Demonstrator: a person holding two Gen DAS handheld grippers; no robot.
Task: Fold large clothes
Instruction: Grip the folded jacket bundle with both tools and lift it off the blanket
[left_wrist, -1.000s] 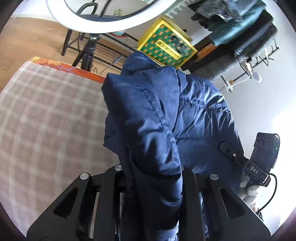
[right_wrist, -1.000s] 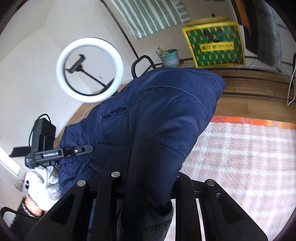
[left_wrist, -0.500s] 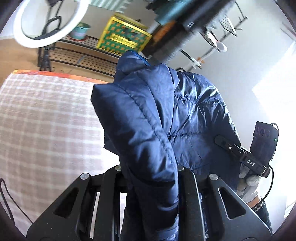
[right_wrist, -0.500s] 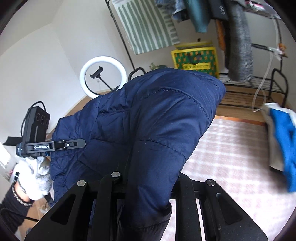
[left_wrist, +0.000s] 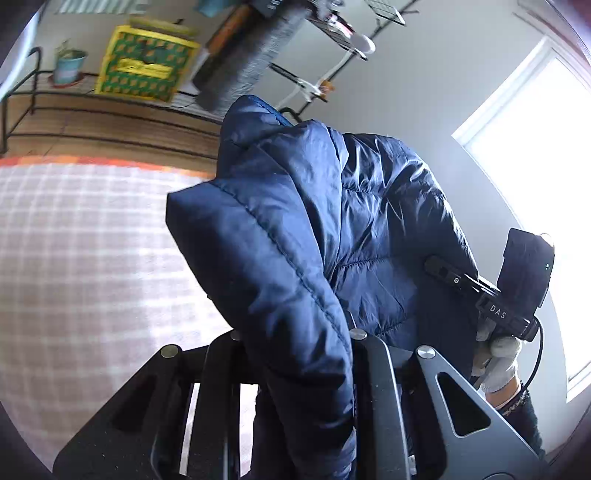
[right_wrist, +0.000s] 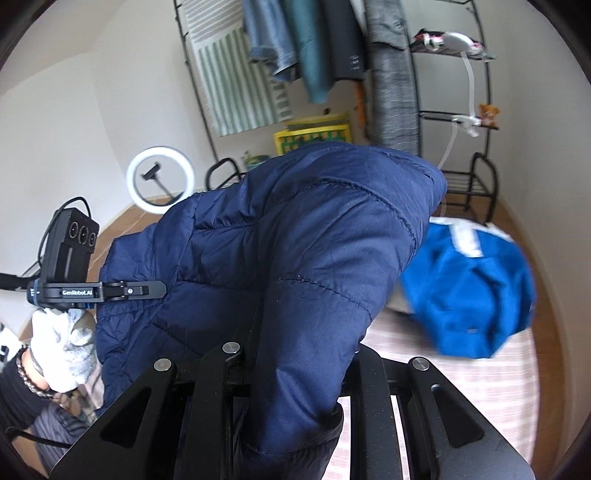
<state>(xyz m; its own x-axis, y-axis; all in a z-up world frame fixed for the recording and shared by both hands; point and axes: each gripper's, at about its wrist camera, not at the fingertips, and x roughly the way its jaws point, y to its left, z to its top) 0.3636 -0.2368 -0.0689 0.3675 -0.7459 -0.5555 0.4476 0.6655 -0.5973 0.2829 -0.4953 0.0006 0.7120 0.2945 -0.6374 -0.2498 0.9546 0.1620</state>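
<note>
**Both grippers hold the navy puffer jacket aloft**

We hold a dark navy quilted puffer jacket (left_wrist: 314, 236) up in the air between our two grippers, above a surface covered in pink-and-white checked cloth (left_wrist: 81, 258). In the left wrist view the jacket fills the centre of the frame, and the left gripper (left_wrist: 295, 369) has its black fingers (left_wrist: 373, 387) clamped on a thick padded fold that bulges up out of them at the lower middle. At the right edge of that frame we see the right gripper (left_wrist: 443, 271) gripping the jacket's far side, with a white-gloved hand (left_wrist: 498, 362) below it.

In the right wrist view the right gripper's fingers (right_wrist: 365, 391) are likewise clamped on a padded fold at the lower centre. The left gripper appears at the left edge, pinching the jacket. A bright blue garment (right_wrist: 472, 288) lies crumpled on the checked cloth at the right of the frame. A white ring light (right_wrist: 160, 184) stands at the middle left, and a black clothes rack with hanging garments (right_wrist: 388, 66) occupies the top.
</note>
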